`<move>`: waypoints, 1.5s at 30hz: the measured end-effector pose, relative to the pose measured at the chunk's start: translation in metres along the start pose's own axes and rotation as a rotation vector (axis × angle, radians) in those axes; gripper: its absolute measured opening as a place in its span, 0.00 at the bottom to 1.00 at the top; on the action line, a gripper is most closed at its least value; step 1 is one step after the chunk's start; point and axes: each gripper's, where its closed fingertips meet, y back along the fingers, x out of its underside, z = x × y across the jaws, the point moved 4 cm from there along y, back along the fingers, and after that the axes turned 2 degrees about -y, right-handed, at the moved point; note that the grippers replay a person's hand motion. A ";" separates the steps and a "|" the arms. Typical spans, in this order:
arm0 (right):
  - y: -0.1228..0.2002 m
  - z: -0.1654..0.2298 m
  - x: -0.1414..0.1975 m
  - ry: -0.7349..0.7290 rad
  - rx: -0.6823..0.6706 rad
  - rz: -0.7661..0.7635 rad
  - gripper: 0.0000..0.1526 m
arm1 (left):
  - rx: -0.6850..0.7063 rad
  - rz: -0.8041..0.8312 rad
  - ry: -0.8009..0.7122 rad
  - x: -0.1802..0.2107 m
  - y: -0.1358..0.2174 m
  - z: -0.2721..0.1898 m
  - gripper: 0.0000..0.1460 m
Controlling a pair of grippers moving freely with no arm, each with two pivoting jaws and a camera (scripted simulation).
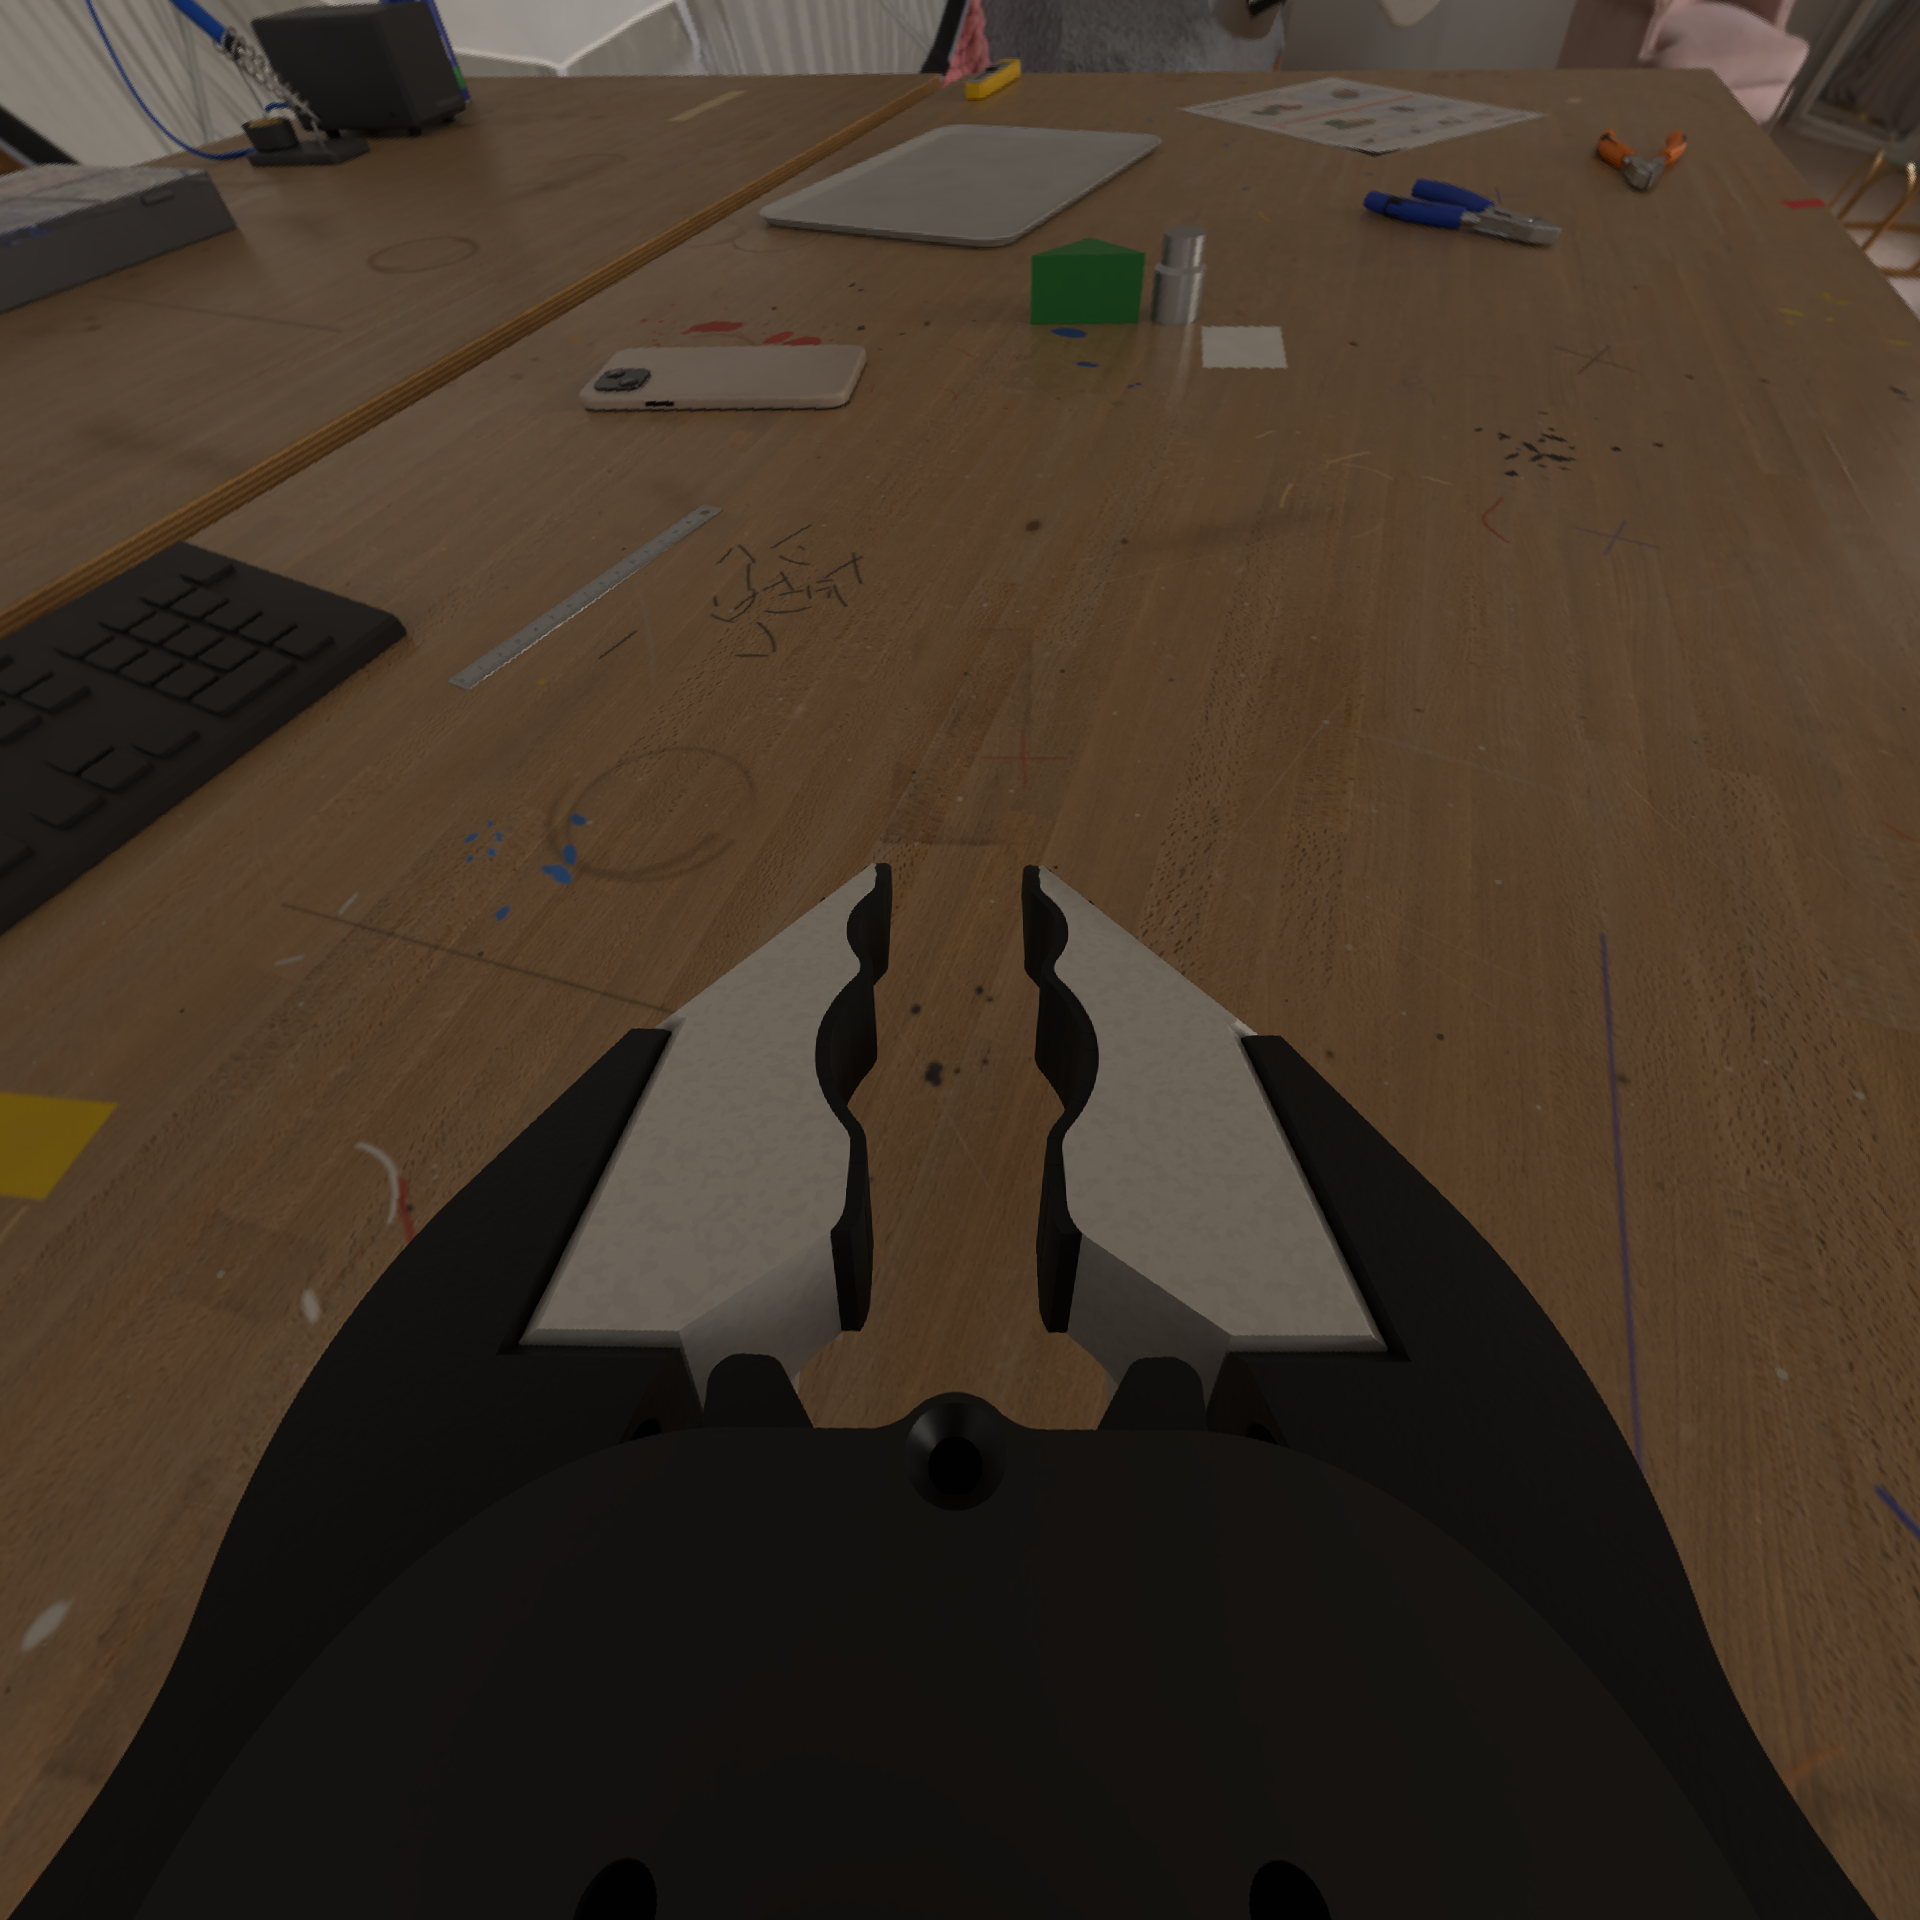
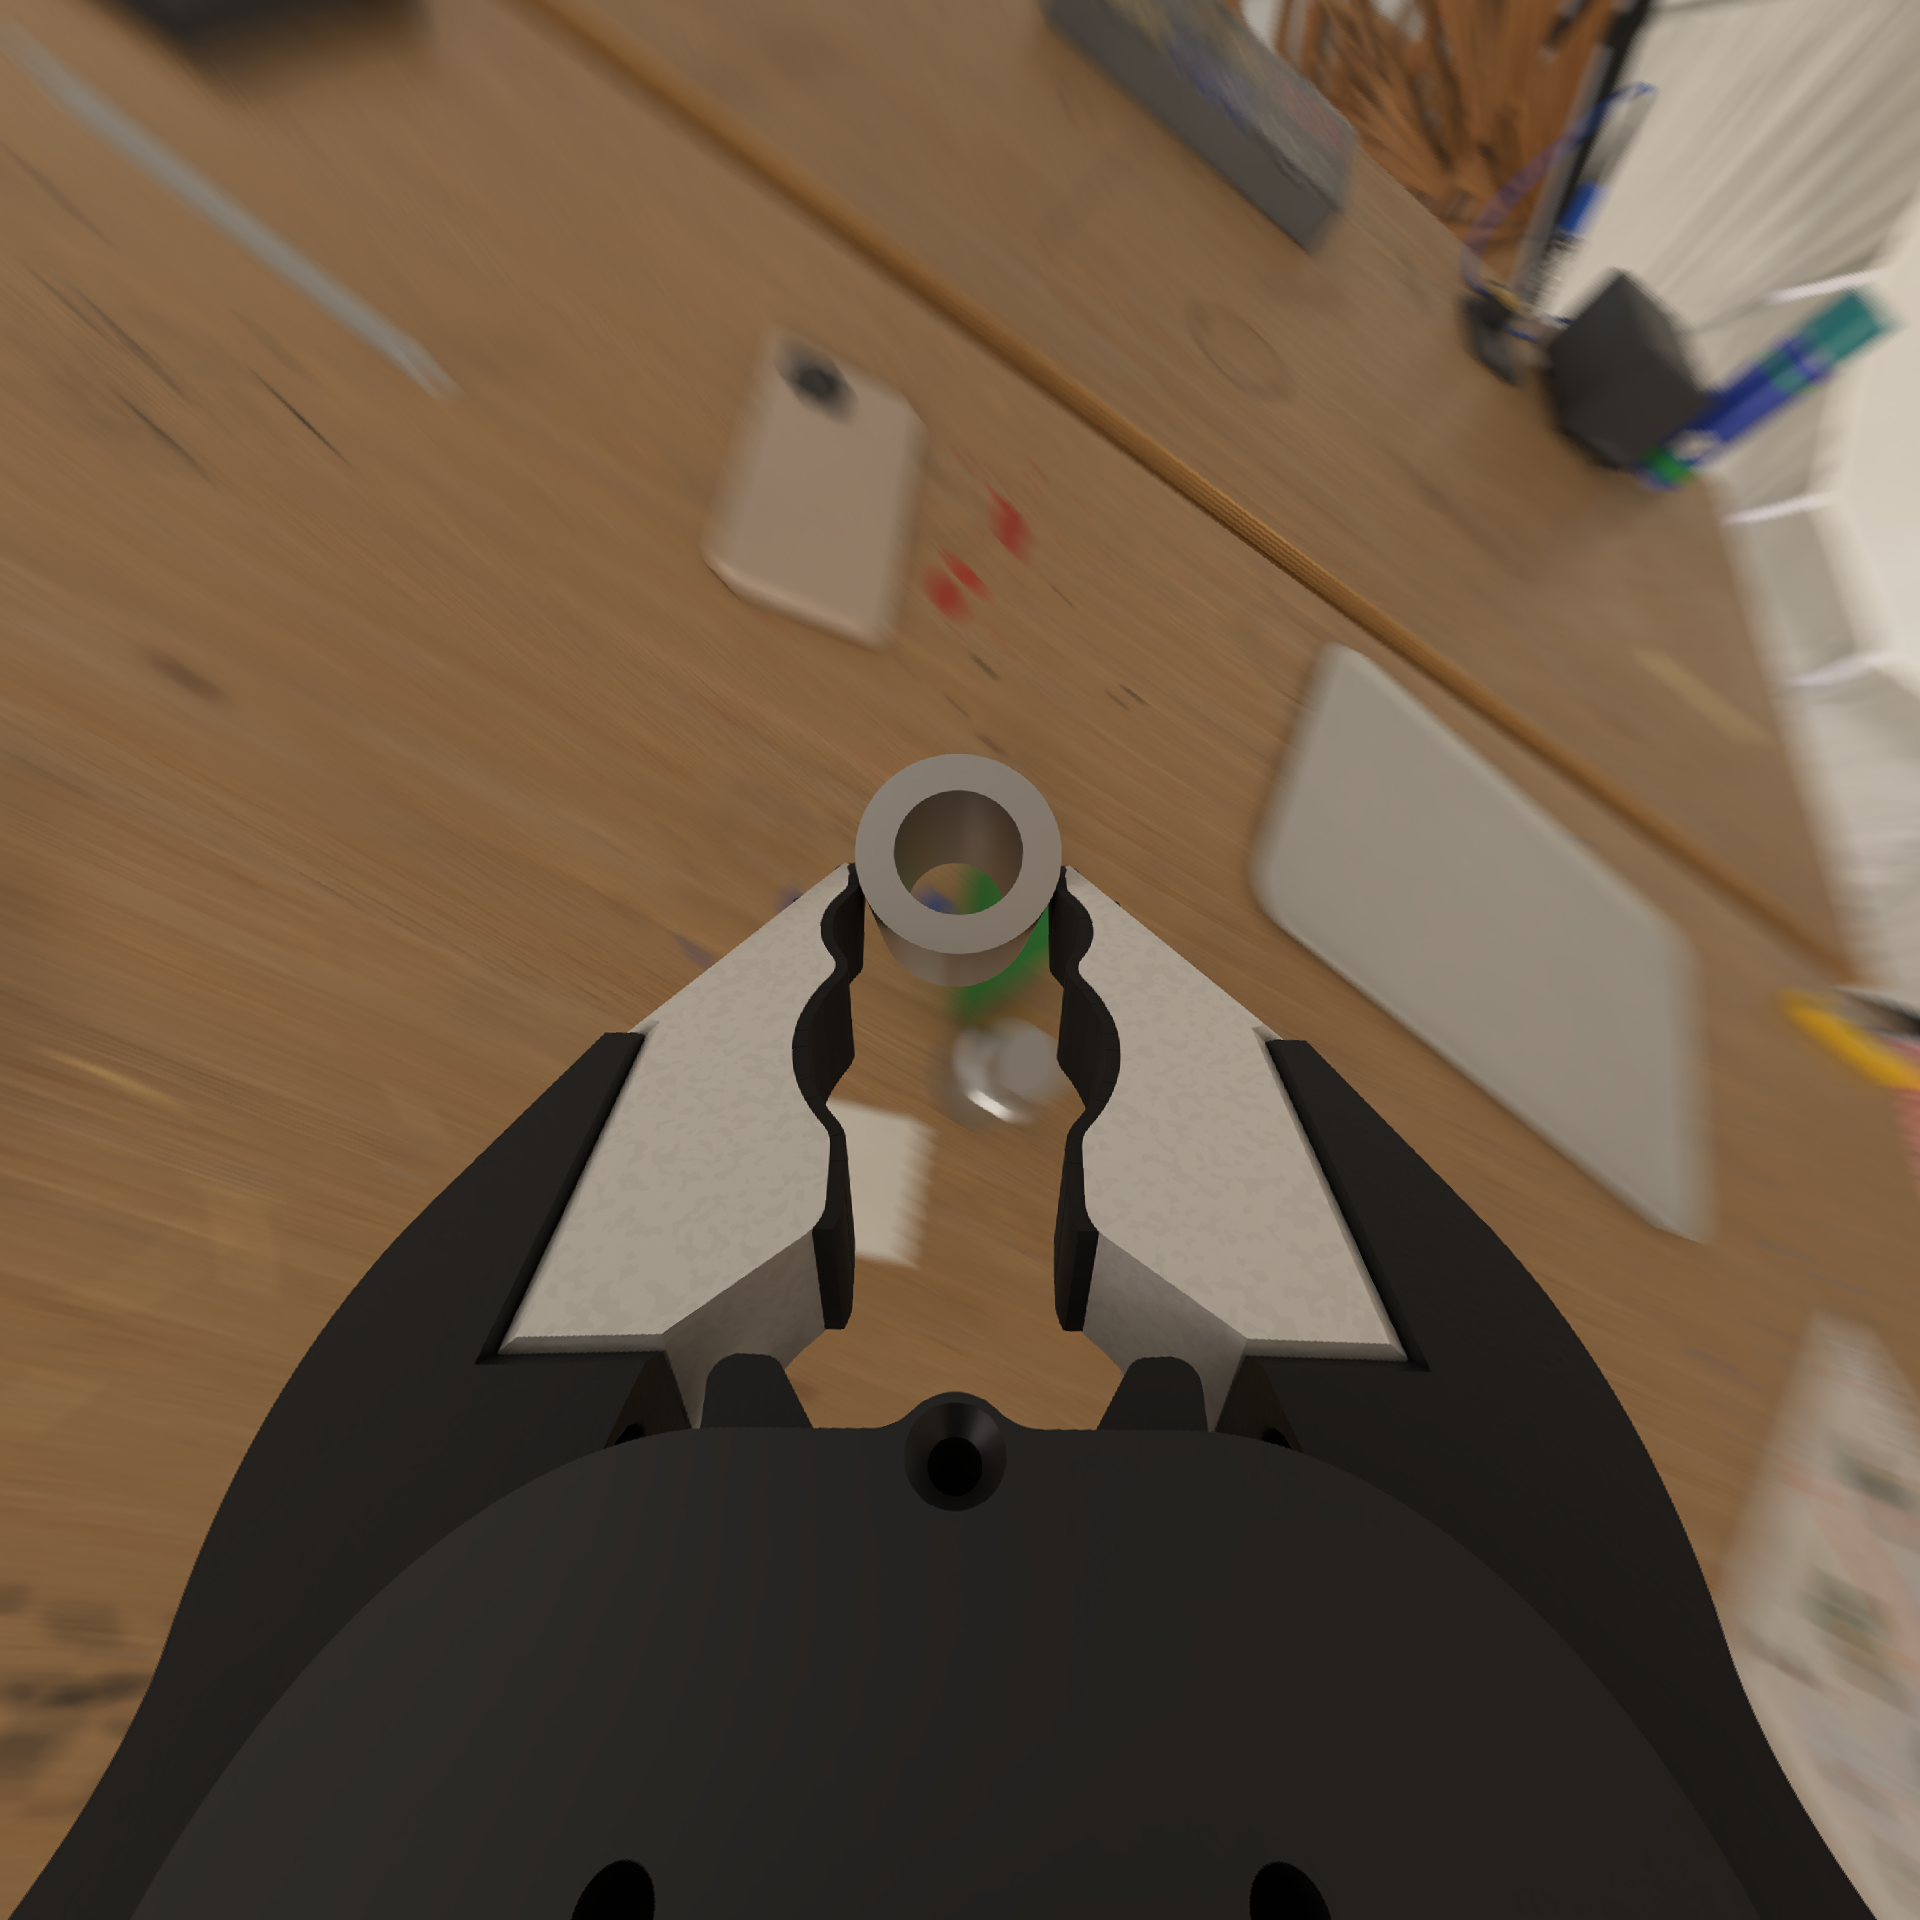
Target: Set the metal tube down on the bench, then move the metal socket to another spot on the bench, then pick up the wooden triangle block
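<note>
Dim even light, left view sharp, right view motion-blurred

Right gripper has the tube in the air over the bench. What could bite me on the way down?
The metal tube sits only at the very tips of the right gripper, so it could slip out.

Directly below lie the metal socket and the green triangle block; lowering here may knock them.

The background blur suggests a fast swing, and a round tube released on the bench may roll toward the phone.

Green triangle block [image 1: 1086, 283], grey tube [image 2: 956, 868]
</note>
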 end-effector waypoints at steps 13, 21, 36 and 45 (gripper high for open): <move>-0.091 0.296 -0.107 -0.061 -0.634 -0.044 0.23 | -0.098 -0.001 0.050 0.005 -0.005 0.008 0.19; -0.118 0.343 -0.091 0.096 -0.653 0.103 0.31 | -0.258 0.085 0.073 0.015 -0.005 0.023 0.26; -0.022 0.016 -0.063 -0.310 0.033 -0.112 0.52 | -0.316 0.086 0.084 0.017 -0.003 0.031 0.30; -0.041 -0.106 0.072 -0.473 0.330 0.357 0.28 | -0.331 0.033 0.128 0.011 0.006 0.039 0.30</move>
